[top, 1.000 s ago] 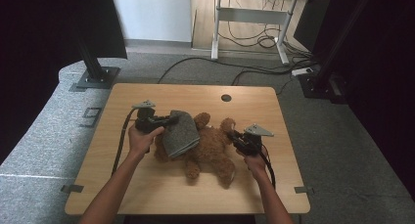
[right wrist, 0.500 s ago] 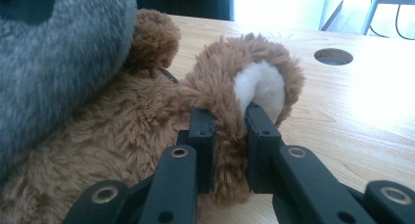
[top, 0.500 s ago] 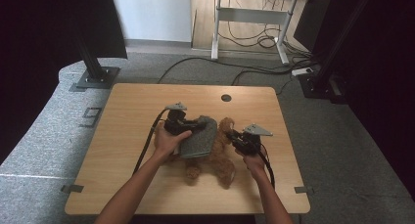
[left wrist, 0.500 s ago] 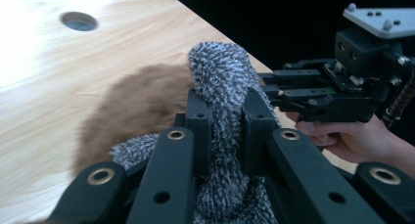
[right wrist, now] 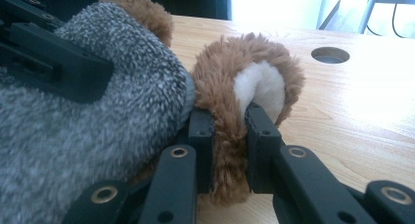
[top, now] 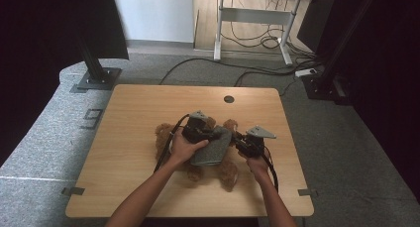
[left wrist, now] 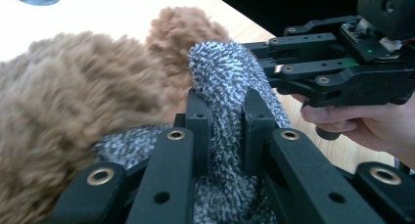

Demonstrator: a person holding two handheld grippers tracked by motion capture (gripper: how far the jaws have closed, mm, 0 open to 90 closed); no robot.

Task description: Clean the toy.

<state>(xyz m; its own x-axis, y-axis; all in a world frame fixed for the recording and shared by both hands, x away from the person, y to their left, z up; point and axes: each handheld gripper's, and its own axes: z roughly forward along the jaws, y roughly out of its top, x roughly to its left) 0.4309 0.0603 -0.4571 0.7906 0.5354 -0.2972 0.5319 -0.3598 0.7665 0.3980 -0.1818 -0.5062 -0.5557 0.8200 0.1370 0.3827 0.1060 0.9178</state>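
A brown teddy bear (top: 162,138) lies on the wooden table (top: 148,103). Over its middle lies a grey knitted cloth (top: 214,148). My left gripper (top: 219,135) is shut on a fold of this cloth (left wrist: 222,72), with the fabric pinched between its pads (left wrist: 227,114) just above the bear's fur (left wrist: 73,101). My right gripper (top: 237,139) sits right beside it, shut on a brown plush limb with a white patch (right wrist: 254,82), and the fur bulges between its jaws (right wrist: 229,128). The grey cloth (right wrist: 98,136) presses against that limb.
A round cable hole (top: 228,99) sits near the table's far edge. Both forearms come in from the near edge. Beyond the table stand a black stand base (top: 96,81) on grey floor, loose cables (top: 257,41) and a desk frame.
My left hand has carried the grey cloth to the right across the bear, up to the right gripper. The right gripper has kept still, holding the bear's limb.
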